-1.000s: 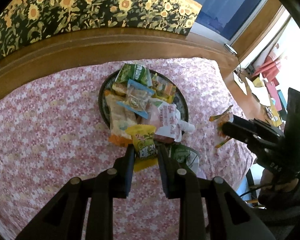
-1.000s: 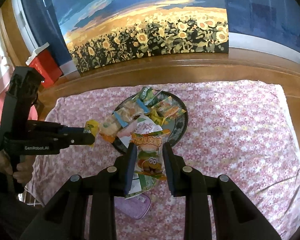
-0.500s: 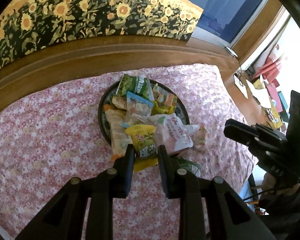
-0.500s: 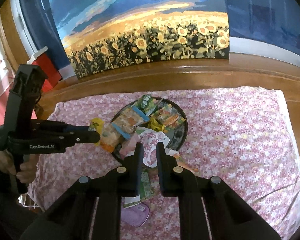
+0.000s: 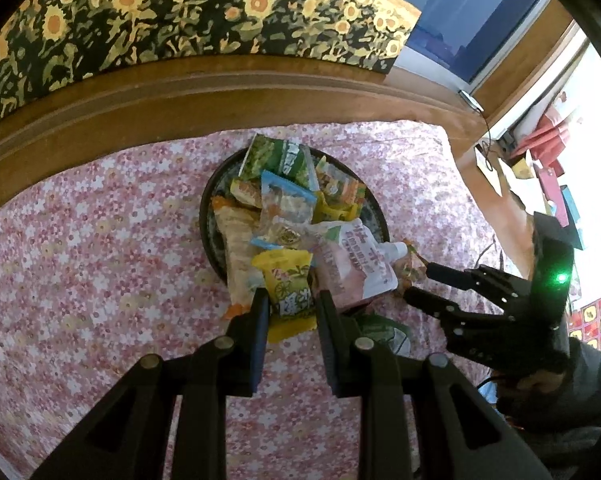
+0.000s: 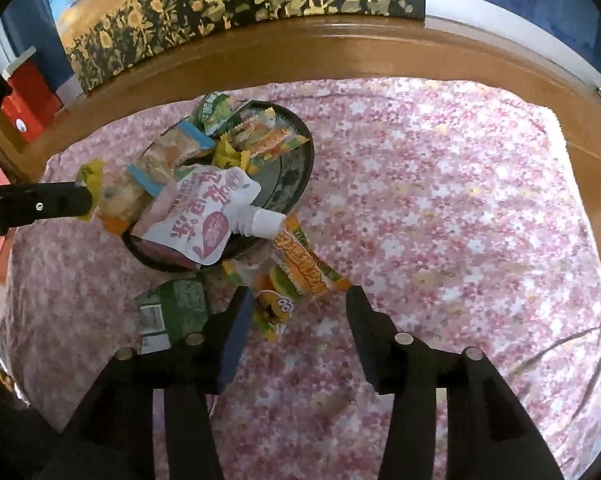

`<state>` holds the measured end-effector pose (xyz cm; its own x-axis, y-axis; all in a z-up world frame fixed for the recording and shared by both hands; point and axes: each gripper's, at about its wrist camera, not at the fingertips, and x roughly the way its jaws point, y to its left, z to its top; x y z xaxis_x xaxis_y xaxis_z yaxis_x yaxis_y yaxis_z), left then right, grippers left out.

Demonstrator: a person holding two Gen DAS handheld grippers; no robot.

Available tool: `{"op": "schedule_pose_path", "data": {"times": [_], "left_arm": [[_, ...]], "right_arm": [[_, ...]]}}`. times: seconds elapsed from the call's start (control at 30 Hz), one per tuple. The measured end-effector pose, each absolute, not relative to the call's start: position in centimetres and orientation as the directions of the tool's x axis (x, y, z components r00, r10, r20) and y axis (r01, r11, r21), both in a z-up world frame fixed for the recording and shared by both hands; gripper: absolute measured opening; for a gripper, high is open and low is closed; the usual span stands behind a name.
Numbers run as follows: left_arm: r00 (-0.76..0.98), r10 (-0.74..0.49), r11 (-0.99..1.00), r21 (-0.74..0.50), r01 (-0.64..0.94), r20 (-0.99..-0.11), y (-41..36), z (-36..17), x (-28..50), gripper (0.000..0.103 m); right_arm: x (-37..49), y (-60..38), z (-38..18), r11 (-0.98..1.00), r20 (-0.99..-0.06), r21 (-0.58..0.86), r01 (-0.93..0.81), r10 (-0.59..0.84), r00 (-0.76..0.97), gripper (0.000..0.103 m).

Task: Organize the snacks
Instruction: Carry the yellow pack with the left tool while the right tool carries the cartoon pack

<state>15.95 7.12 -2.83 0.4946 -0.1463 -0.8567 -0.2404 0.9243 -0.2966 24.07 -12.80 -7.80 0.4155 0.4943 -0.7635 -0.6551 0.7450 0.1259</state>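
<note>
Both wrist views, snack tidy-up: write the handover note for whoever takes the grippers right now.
Left gripper: shut on the yellow snack packet, held at the near edge of the dark tray.
Right gripper: jaws opening; the orange burger-print packet lies between them on the floral cloth, just outside the tray.
Done: tray piled with packets, with the pink spouted pouch on top.
Left: yellow packet, orange packet, and green packet on the cloth.

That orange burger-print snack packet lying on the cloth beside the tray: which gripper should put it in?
Right. The right gripper hangs directly over the orange burger snack packet, jaws opening with the packet between them, untouched. The left gripper is shut on a yellow lemon snack packet at the dark round tray.
</note>
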Motion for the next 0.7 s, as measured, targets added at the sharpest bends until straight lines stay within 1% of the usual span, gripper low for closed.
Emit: {"op": "schedule_pose_path", "data": {"times": [0.03, 0.27, 0.3, 0.33, 0.37, 0.43, 0.5, 0.7], "left_arm": [[0.494, -0.147, 0.924, -0.297, -0.241, -0.857, 7.1, -2.8, 15.9, 0.024], [0.491, -0.143, 0.925, -0.293, -0.243, -0.859, 7.1, -2.8, 15.9, 0.024], [0.491, -0.143, 0.925, -0.293, -0.243, -0.859, 7.1, -2.8, 15.9, 0.024], [0.492, -0.142, 0.925, -0.292, -0.243, -0.859, 7.1, -2.8, 15.9, 0.024], [0.492, -0.141, 0.925, -0.291, -0.243, -0.859, 7.1, -2.8, 15.9, 0.024], [0.492, -0.141, 0.924, -0.293, -0.245, -0.859, 7.1, -2.8, 15.8, 0.024], [0.494, -0.142, 0.924, -0.294, -0.245, -0.858, 7.1, -2.8, 15.7, 0.024], [0.493, -0.146, 0.926, -0.293, -0.236, -0.858, 6.9, -2.8, 15.7, 0.024]], "right_arm": [[24.3, -12.6, -8.0, 0.742, -0.766, 0.124, -0.659, 0.493, 0.411, 0.055], [24.8, -11.8, -8.0, 0.727, -0.754, 0.122, -0.676, 0.511, 0.413, 0.055], [24.7, -11.9, -7.9, 0.722, -0.749, 0.125, -0.68, 0.519, 0.413, 0.052], [24.6, -11.9, -7.7, 0.719, -0.742, 0.131, -0.683, 0.528, 0.413, 0.036], [24.4, -12.0, -7.6, 0.717, -0.737, 0.138, -0.683, 0.535, 0.413, 0.033], [24.2, -12.2, -7.4, 0.727, -0.742, 0.141, -0.672, 0.527, 0.415, 0.032], [23.8, -12.9, -7.1, 0.719, -0.733, 0.181, -0.671, 0.554, 0.396, 0.032], [22.8, -15.4, -6.0, 0.736, -0.72, 0.215, -0.642, 0.564, 0.405, 0.032]]}}
